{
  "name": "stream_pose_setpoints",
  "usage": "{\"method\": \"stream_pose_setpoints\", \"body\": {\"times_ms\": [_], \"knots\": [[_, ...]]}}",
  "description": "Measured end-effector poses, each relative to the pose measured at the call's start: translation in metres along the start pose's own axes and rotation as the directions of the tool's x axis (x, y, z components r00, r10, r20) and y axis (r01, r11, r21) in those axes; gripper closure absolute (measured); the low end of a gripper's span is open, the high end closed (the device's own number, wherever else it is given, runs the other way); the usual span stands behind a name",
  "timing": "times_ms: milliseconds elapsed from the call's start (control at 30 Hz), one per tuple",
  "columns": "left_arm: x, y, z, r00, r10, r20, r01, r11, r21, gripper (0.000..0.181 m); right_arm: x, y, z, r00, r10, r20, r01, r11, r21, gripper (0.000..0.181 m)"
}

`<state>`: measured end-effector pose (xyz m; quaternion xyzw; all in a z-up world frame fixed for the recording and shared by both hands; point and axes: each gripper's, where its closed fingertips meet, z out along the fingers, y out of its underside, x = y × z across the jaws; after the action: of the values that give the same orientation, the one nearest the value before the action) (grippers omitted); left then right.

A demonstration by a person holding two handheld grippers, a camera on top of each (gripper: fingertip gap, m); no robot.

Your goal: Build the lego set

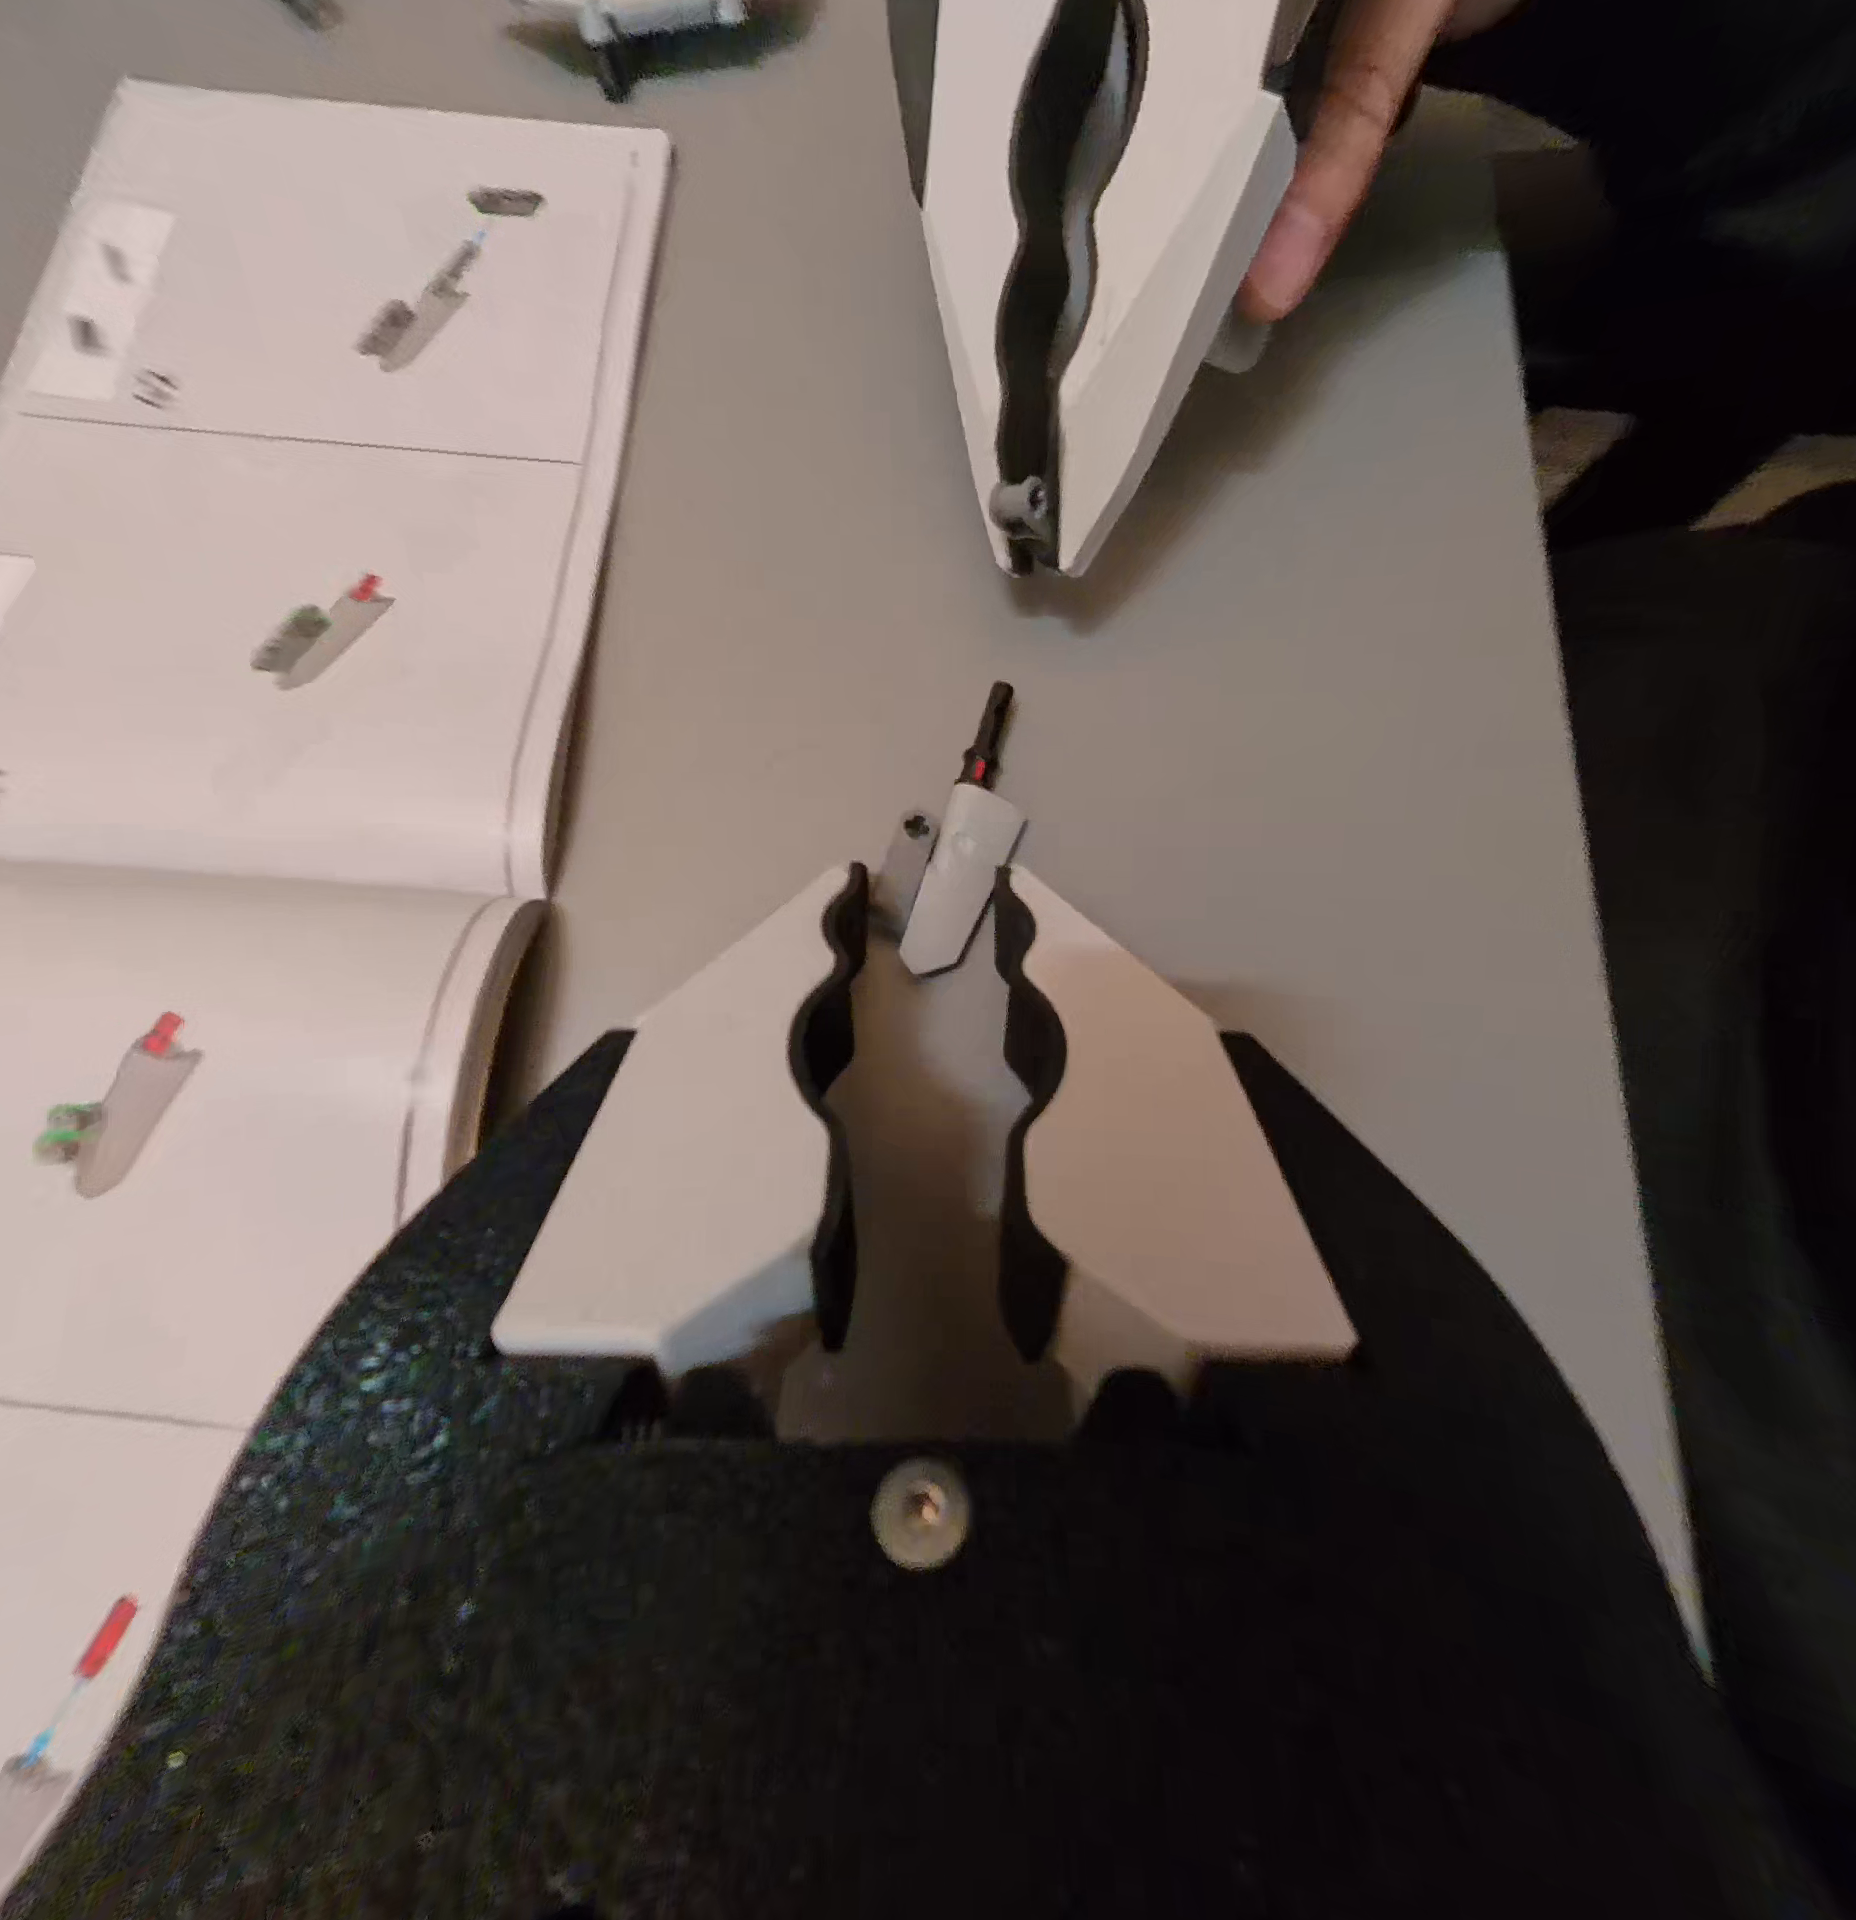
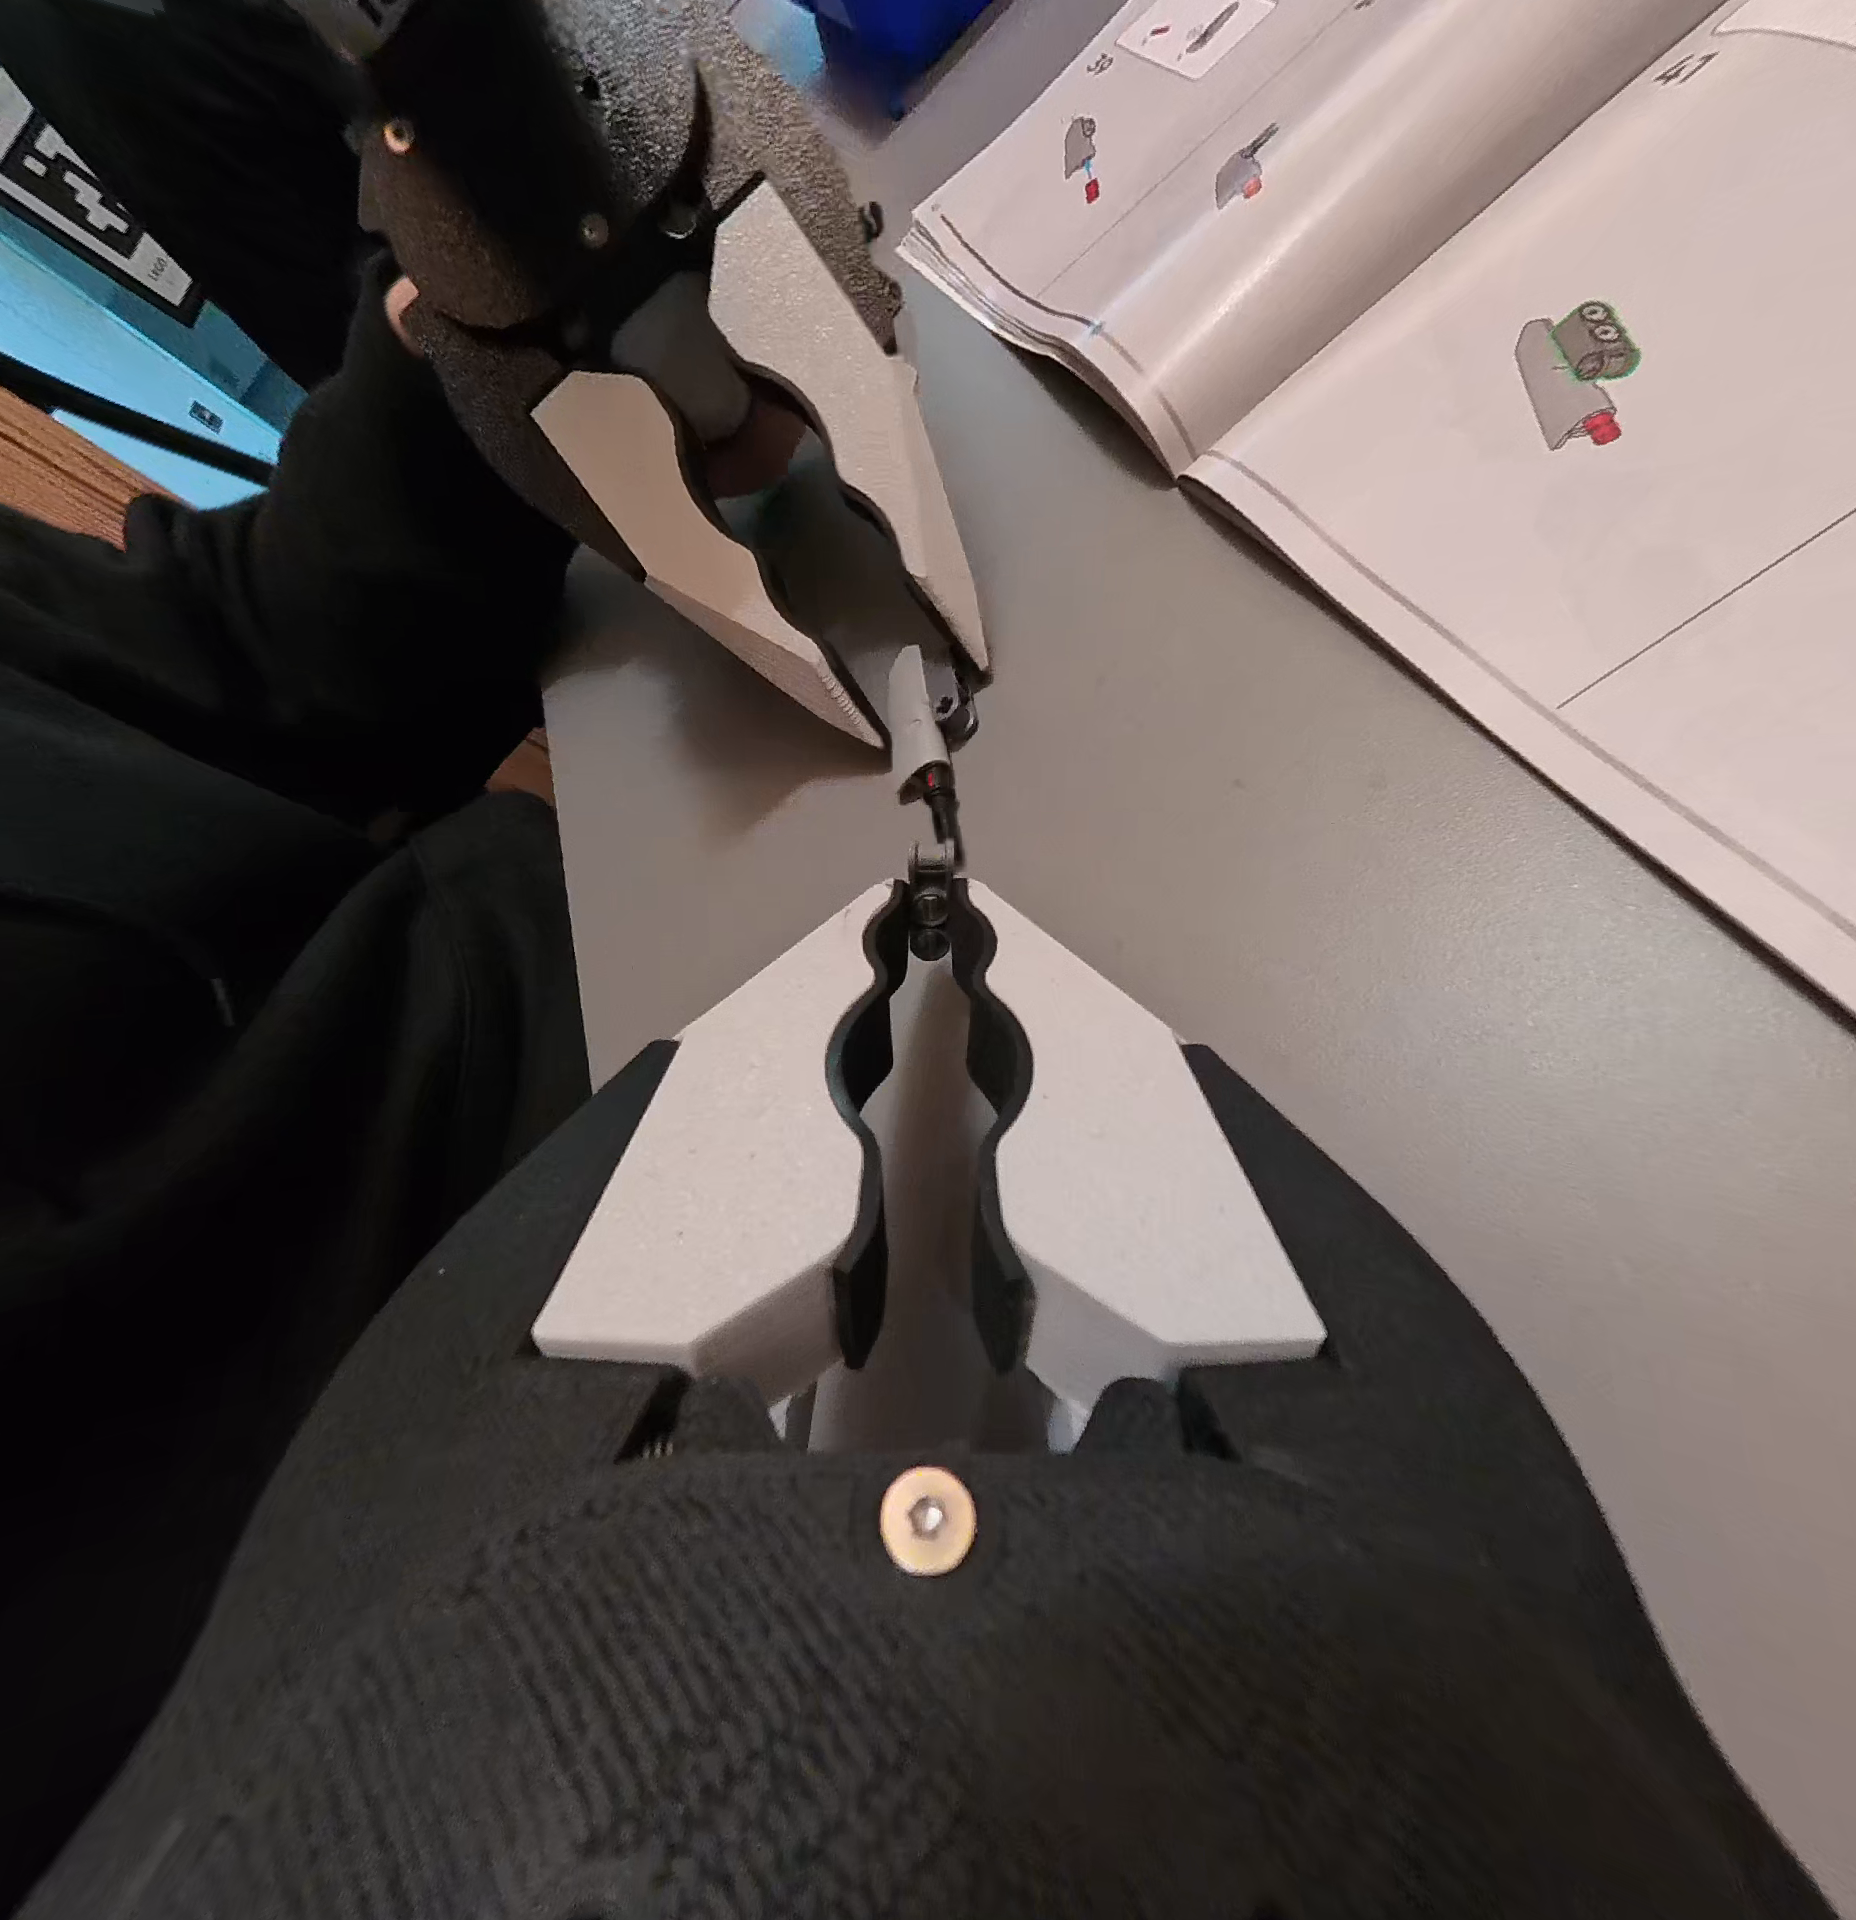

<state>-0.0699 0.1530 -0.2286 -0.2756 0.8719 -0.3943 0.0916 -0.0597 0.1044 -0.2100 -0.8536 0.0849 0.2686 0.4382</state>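
Note:
My left gripper [image 1: 929,883] is shut on a light grey curved lego piece [image 1: 955,883]. A black axle [image 1: 986,732] with a red band sticks out of its front end, and a grey connector [image 1: 911,852] sits at its left side. My right gripper [image 2: 929,894] is shut on a small dark grey connector piece [image 2: 929,914]. In the right wrist view the connector's tip is just short of the axle [image 2: 943,810] of the grey piece [image 2: 919,717]. The right gripper also shows in the left wrist view [image 1: 1028,530], apart from the axle, pointing toward it.
An open instruction booklet [image 1: 280,623] lies on the grey table [image 1: 1267,831] to the left; it also shows in the right wrist view [image 2: 1526,416]. A partly built grey model [image 1: 643,21] lies at the far edge. A person's hand [image 1: 1329,177] holds the right gripper. The table edge is close on the right. My hands' fingertips stand some 6 cm from each other. About 15 cm separates my right fingertips from the partly built grey model [image 1: 643,21].

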Motion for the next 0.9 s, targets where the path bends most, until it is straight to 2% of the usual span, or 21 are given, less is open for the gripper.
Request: {"method": "stream_pose_setpoints", "body": {"times_ms": [67,167,300,400,500,600,667,833,900], "knots": [[-0.009,-0.001,-0.003,0.986,0.103,0.129,-0.106,0.994,0.018,0.161,0.0,0.0,0.0,1.0,0.007,0.002,-0.007,1.0,0.002,0.175],[-0.012,-0.007,-0.009,0.9,0.318,0.299,-0.332,0.943,-0.005,0.162,0.001,-0.002,-0.002,1.0,0.019,0.005,-0.019,1.0,0.02,0.175],[-0.006,-0.002,-0.009,0.777,0.494,0.391,-0.493,0.863,-0.111,0.162,0.003,-0.002,-0.002,1.0,0.024,-0.009,-0.024,1.0,0.016,0.175],[-0.004,-0.002,-0.01,0.73,0.533,0.427,-0.531,0.836,-0.137,0.163,0.004,-0.001,-0.001,1.0,0.021,-0.014,-0.02,1.0,0.009,0.175],[-0.002,0.0,-0.009,0.805,0.449,0.387,-0.447,0.889,-0.102,0.162,0.004,-0.001,-0.001,1.0,0.025,-0.016,-0.025,1.0,0.011,0.175],[0.001,0.003,-0.007,0.93,0.259,0.262,-0.263,0.965,-0.019,0.162,0.004,-0.002,-0.001,1.0,0.028,-0.009,-0.028,0.999,0.015,0.175],[-0.001,0.006,-0.007,0.977,0.121,0.177,-0.123,0.992,-0.004,0.16,0.005,-0.002,-0.002,0.999,0.035,-0.008,-0.035,0.999,0.018,0.175],[-0.009,0.005,-0.01,0.993,-0.104,0.05,0.105,0.994,-0.01,0.143,0.003,-0.001,-0.001,0.999,0.035,0.002,-0.035,0.999,0.009,0.175],[-0.005,0.001,-0.01,0.977,-0.21,-0.032,0.209,0.978,-0.025,0.147,0.003,0.0,0.0,0.999,0.034,0.002,-0.034,0.999,0.004,0.175]]}}
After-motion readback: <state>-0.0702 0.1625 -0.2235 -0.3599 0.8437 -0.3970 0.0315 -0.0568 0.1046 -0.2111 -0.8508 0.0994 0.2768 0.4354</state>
